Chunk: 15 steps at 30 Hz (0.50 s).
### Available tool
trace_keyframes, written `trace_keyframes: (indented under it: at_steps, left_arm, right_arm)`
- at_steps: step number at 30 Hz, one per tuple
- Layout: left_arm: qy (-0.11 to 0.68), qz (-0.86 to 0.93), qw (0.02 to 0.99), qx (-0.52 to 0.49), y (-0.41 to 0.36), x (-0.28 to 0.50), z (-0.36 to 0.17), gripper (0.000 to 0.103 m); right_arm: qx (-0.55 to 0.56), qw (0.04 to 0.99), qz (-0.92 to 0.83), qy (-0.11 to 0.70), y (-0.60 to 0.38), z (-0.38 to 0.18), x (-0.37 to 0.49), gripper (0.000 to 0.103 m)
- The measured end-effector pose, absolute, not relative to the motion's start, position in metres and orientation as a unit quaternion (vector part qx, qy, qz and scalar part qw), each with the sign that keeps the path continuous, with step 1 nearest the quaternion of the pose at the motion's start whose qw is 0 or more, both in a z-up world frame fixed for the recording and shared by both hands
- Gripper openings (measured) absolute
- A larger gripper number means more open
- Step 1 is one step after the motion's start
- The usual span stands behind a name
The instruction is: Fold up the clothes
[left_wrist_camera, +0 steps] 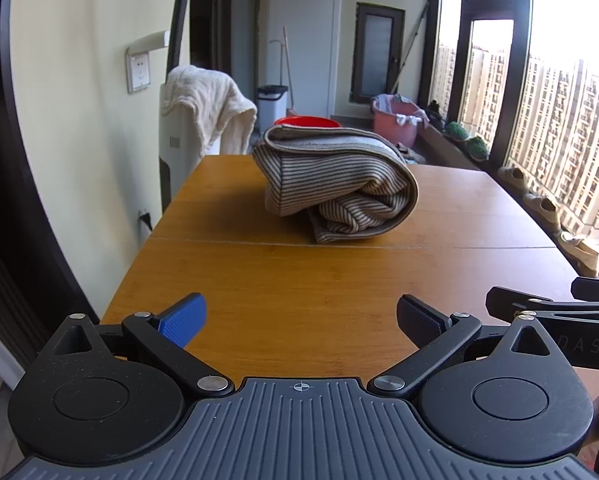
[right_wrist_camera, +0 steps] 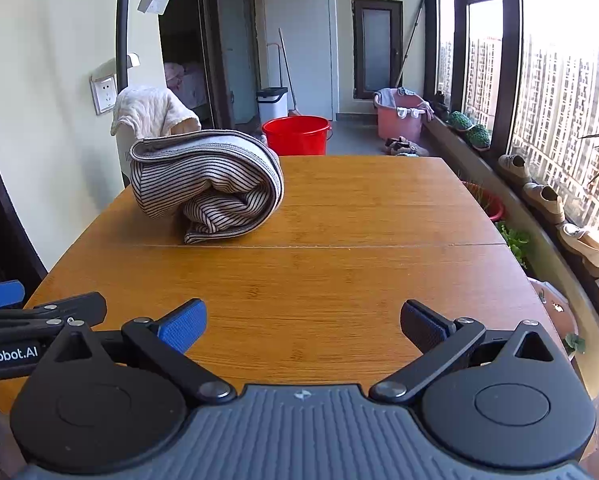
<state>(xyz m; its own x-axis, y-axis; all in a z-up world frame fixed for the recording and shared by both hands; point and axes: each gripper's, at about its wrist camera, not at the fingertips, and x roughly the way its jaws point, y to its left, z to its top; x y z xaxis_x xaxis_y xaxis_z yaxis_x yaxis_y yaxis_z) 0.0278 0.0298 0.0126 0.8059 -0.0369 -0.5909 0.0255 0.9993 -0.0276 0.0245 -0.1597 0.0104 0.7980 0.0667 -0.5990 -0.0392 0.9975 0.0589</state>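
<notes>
Two grippers side by side at the near edge of a wooden table (left_wrist_camera: 299, 280), both spread wide and holding nothing. Left gripper (left_wrist_camera: 301, 322): blue pad on one finger, black pad on the other, bare tabletop showing in the gap between them. Right gripper (right_wrist_camera: 303, 326): same arrangement, blue pad one side, black the other, apart and empty. Part of the right gripper visible at the right margin of the left wrist view; part of the left gripper, with a blue pad, at the left margin of the right wrist view.

One striped garment (left_wrist_camera: 335, 184) folded into a loose, rolled bundle, resting on the far half of the table, just past the seam across the tabletop. Well apart from both grippers. Fine dark-and-pale stripes, a plain grey band along the upper fold, a lower flap poking out toward the seam. Centred ahead of the left gripper, off to the left in the right wrist view (right_wrist_camera: 207, 184).

Beyond the table: red bucket (right_wrist_camera: 297, 134) on the floor, pink basket (right_wrist_camera: 401, 114) with cloth hanging over its rim, white bin (right_wrist_camera: 273, 102) near the door, cream towel (left_wrist_camera: 207, 104) draped over a white appliance. Shoes (right_wrist_camera: 543, 196) lined up along the window ledge, apartment blocks outside.
</notes>
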Motion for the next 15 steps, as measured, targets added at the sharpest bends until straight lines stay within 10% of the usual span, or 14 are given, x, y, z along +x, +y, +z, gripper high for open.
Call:
trace_keyframes:
  at_steps: [15]
  left_arm:
    - [0.319,-0.016,0.947,-0.012,0.0310,0.0276,0.0088,0.103]
  right_arm:
    - [0.017,0.947,0.027,0.319,-0.1609,0.0091,0.0218,0.103]
